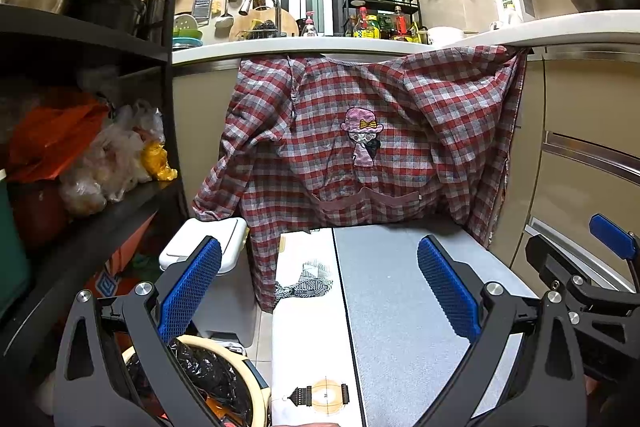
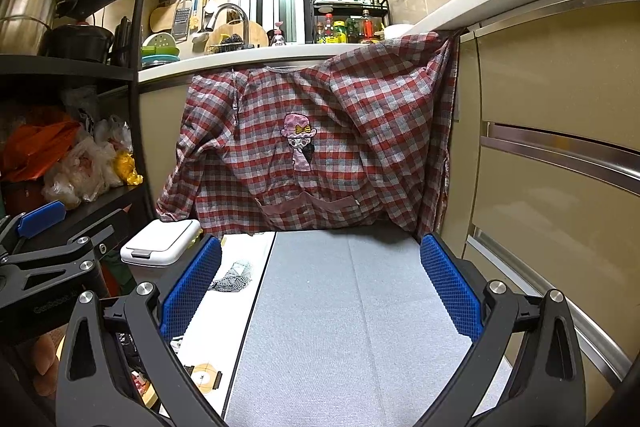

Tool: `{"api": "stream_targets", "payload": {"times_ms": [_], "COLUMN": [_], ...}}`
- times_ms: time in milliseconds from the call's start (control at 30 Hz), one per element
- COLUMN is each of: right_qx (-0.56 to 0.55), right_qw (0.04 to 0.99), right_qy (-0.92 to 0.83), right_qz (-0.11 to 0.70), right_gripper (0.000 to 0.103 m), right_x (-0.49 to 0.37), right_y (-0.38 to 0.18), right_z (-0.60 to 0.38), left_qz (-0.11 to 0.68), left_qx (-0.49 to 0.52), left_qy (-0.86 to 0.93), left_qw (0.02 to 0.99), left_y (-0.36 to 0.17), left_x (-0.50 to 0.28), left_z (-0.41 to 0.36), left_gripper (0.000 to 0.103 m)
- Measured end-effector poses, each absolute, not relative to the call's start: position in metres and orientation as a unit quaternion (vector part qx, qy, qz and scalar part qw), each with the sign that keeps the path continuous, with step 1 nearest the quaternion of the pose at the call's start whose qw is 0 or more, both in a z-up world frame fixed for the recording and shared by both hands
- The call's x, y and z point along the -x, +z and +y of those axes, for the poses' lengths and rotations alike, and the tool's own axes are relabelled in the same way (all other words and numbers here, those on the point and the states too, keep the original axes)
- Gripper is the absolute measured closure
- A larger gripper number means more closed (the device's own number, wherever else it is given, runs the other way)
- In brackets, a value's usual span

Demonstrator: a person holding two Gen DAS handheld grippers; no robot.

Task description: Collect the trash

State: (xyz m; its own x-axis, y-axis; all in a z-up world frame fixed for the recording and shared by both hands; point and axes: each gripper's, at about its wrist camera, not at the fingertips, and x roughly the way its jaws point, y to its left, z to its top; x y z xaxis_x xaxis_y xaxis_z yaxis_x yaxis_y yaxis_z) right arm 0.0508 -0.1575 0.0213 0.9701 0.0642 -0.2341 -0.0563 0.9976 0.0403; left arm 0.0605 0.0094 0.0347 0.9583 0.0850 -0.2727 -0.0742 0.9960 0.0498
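Grey matting (image 2: 348, 315) covered the near work surface, its left edge meeting a white printed cloth (image 1: 306, 307) along a dark seam. Both grippers hovered above it side by side, the left gripper (image 1: 320, 287) and the right gripper (image 2: 320, 287) each spread wide and holding nothing. At the far edge hung a red checked apron (image 1: 360, 147) under the counter; beige drawers (image 2: 560, 187) closed in the right side. Low at the near left stood a round bin (image 1: 256, 383) with a cream rim, lined with a black bag in which some trash lay. Beyond it sat a white lidded bin (image 2: 160, 241), shut.
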Motion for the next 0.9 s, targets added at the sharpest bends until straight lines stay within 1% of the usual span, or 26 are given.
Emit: {"api": "stream_targets", "payload": {"times_ms": [900], "right_qx": [-0.017], "right_qw": [0.992], "right_qy": [0.031], "right_qz": [0.118], "right_gripper": [0.005], "right_x": [-0.0503], "right_y": [0.0214], "right_z": [-0.1565], "left_qz": [0.138], "left_qx": [-0.018], "left_qy": [0.04], "left_qw": [0.989], "left_y": [0.0361], "left_x": [-0.0621], "left_z": [0.0138], "left_gripper": [0.008]}}
